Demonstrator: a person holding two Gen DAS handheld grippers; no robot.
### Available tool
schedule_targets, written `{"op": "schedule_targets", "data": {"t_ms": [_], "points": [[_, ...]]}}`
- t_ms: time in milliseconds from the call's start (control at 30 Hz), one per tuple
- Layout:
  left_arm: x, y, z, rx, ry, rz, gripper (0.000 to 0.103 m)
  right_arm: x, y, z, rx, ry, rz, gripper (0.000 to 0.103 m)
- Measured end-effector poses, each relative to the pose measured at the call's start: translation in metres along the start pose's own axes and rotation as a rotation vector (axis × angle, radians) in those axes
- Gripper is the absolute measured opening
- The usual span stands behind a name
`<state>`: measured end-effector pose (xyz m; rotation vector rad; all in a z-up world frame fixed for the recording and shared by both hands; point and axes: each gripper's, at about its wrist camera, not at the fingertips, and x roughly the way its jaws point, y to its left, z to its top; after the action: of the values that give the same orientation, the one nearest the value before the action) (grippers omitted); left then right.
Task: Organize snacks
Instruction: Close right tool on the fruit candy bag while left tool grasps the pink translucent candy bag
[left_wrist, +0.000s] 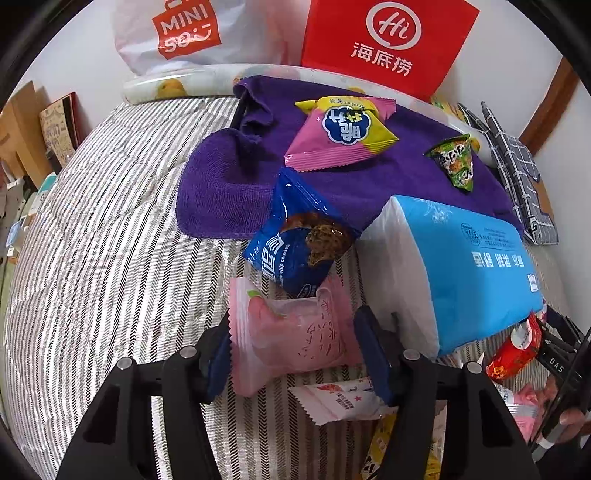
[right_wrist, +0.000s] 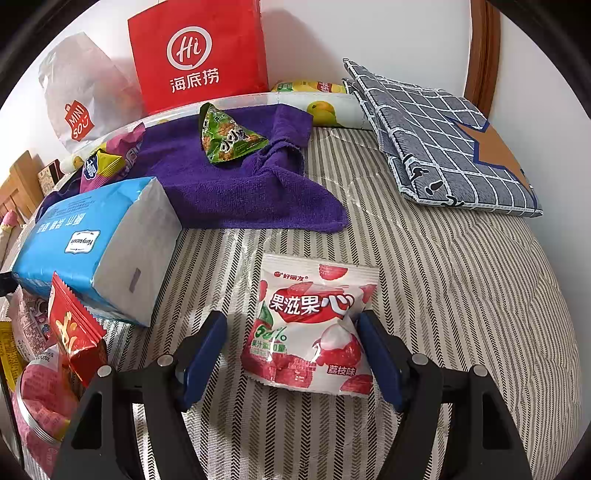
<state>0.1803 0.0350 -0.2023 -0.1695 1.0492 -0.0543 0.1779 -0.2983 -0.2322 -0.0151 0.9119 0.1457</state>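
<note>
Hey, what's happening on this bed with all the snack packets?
A person is sorting snacks on a striped bedspread with two hand-held grippers. The left gripper straddles a pale pink snack packet; its pads look close to or touching the edges, but a firm grip isn't clear. The right gripper is around a white and red lychee candy bag, its left pad clear of it. More packets lie on a purple towel.

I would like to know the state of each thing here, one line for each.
left gripper: closed on the pink packet
pink packet: sealed, gripped
right gripper: open around the lychee packet
lychee packet: sealed, lying flat
purple towel: crumpled
tissue pack: wrapped, unopened
blue cookie bag: sealed
</note>
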Motion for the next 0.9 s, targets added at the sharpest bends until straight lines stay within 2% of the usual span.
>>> {"op": "schedule_targets", "data": {"t_ms": [133,233,333,400,433,500,533,900], "points": [[0.001,0.001,0.003,0.001,0.023,-0.012,0.060,0.000,0.001,0.000,-0.004,0.001,-0.002,0.072],[0.001,0.002,0.006,-0.019,0.041,-0.016,0.059,0.001,0.002,0.001,-0.014,0.007,0.003,0.077],[-0.001,0.003,0.004,-0.025,0.037,-0.036,0.049,0.001,0.003,0.001,-0.013,0.009,0.003,0.077],[-0.001,0.003,0.002,-0.030,0.042,-0.042,0.031,0.001,0.003,0.000,-0.012,0.008,0.002,0.077],[-0.002,0.003,0.001,-0.032,0.044,-0.045,0.031,0.000,0.003,0.000,-0.012,0.007,0.001,0.076],[-0.004,0.003,-0.001,-0.036,0.046,-0.049,0.029,-0.002,0.002,-0.002,-0.009,-0.005,-0.008,0.068],[-0.005,0.004,-0.001,-0.037,0.048,-0.054,0.028,-0.003,0.001,-0.002,-0.005,-0.011,-0.005,0.060],[-0.039,0.009,-0.006,-0.030,0.017,-0.063,0.028,-0.021,-0.001,-0.003,0.043,-0.028,-0.042,0.055]]}}
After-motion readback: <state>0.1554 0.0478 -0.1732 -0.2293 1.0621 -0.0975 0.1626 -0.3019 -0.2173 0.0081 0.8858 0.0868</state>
